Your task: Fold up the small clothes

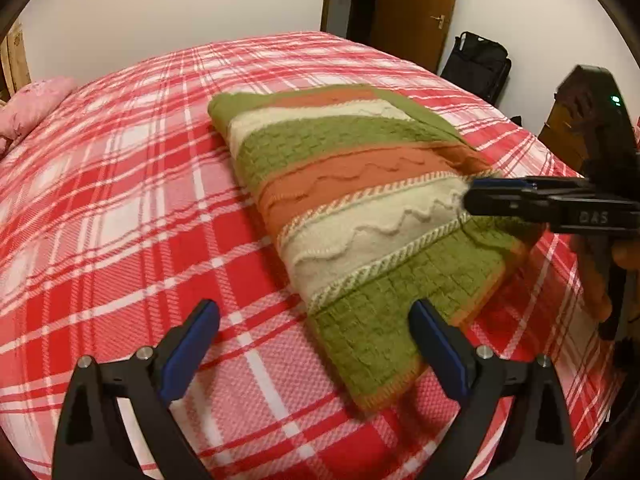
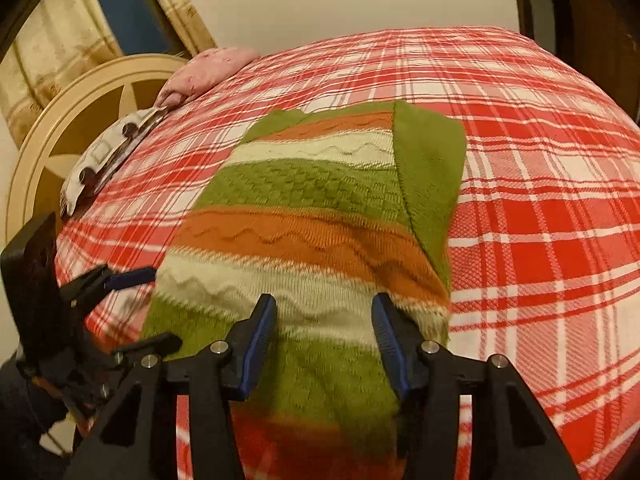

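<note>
A knitted sweater (image 1: 352,200) with green, orange and cream stripes lies folded into a long rectangle on the red plaid bed (image 1: 120,208). It also shows in the right wrist view (image 2: 304,216), with a green sleeve (image 2: 432,176) folded over its right side. My left gripper (image 1: 314,316) is open and empty, its jaws straddling the sweater's near left edge. My right gripper (image 2: 324,312) is open and empty just above the sweater's near end. In the left wrist view the right gripper (image 1: 472,196) comes in edge-on from the right over the cream stripe. The left gripper (image 2: 132,280) shows at the left of the right wrist view.
A pink pillow (image 1: 28,108) and a patterned pillow (image 2: 108,156) lie at the head of the bed by the cream headboard (image 2: 52,136). A brown door (image 1: 416,8) and a black bag (image 1: 476,64) stand beyond the bed's far side.
</note>
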`<action>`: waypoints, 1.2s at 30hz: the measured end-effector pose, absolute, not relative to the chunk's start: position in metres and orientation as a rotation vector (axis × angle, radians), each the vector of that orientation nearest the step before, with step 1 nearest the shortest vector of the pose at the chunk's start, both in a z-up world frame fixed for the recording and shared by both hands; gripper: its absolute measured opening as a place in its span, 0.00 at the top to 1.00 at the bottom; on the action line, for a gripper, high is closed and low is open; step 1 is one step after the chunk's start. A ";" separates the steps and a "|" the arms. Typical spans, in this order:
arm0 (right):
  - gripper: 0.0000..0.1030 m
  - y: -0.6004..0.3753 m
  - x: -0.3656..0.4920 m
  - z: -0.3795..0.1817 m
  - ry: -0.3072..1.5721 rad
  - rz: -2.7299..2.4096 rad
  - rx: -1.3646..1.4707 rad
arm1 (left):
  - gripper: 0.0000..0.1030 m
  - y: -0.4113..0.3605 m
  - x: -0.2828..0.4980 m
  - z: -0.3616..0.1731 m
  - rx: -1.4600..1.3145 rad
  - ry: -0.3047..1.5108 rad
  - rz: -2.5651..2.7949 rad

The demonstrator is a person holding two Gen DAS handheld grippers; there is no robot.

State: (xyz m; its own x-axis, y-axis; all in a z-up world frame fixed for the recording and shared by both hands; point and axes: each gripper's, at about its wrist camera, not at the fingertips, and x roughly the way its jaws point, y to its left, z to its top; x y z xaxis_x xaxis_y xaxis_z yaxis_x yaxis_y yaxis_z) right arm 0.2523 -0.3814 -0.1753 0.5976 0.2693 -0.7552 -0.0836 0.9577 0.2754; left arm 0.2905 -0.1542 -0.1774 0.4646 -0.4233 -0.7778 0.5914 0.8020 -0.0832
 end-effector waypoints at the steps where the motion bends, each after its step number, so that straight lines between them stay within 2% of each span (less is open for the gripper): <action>1: 0.50 -0.383 0.248 -0.170 0.903 0.211 0.226 | 0.04 -0.152 0.290 -0.173 0.207 0.878 -0.629; 6: 0.48 -0.408 0.232 -0.140 0.779 0.203 0.279 | 0.00 -0.139 0.298 -0.151 0.117 0.816 -0.607; 8: 0.41 -0.423 0.235 -0.131 0.735 0.172 0.302 | 0.00 -0.141 0.305 -0.151 0.105 0.815 -0.591; 11: 0.41 -0.444 0.253 -0.130 0.731 0.150 0.373 | 0.00 -0.144 0.317 -0.161 0.075 0.851 -0.588; 23: 0.41 -0.479 0.350 -0.199 0.896 0.207 0.611 | 0.00 -0.156 0.337 -0.187 -0.042 0.964 -0.662; 30: 0.41 -0.481 0.369 -0.217 0.870 0.262 0.694 | 0.00 -0.170 0.345 -0.195 -0.071 0.999 -0.704; 31: 0.41 -0.478 0.371 -0.216 0.873 0.268 0.687 | 0.02 -0.171 0.344 -0.195 -0.075 0.999 -0.711; 32: 0.46 -0.475 0.373 -0.216 0.879 0.280 0.679 | 0.18 -0.172 0.343 -0.194 -0.083 0.995 -0.733; 33: 0.54 -0.473 0.373 -0.217 0.885 0.292 0.684 | 0.26 -0.174 0.341 -0.194 -0.098 1.006 -0.783; 34: 0.62 -0.471 0.374 -0.220 0.895 0.310 0.716 | 0.28 -0.173 0.341 -0.194 -0.099 1.004 -0.778; 36: 0.65 -0.469 0.372 -0.220 0.884 0.303 0.720 | 0.36 -0.174 0.336 -0.192 -0.082 0.985 -0.778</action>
State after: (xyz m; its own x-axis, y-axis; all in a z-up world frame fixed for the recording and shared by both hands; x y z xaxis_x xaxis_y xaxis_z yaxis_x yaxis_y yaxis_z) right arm 0.3724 -0.4687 -0.2205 0.6118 0.5206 -0.5956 0.0450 0.7288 0.6832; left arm 0.3358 -0.1736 -0.1918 0.3110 -0.6238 -0.7170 0.5531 0.7323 -0.3972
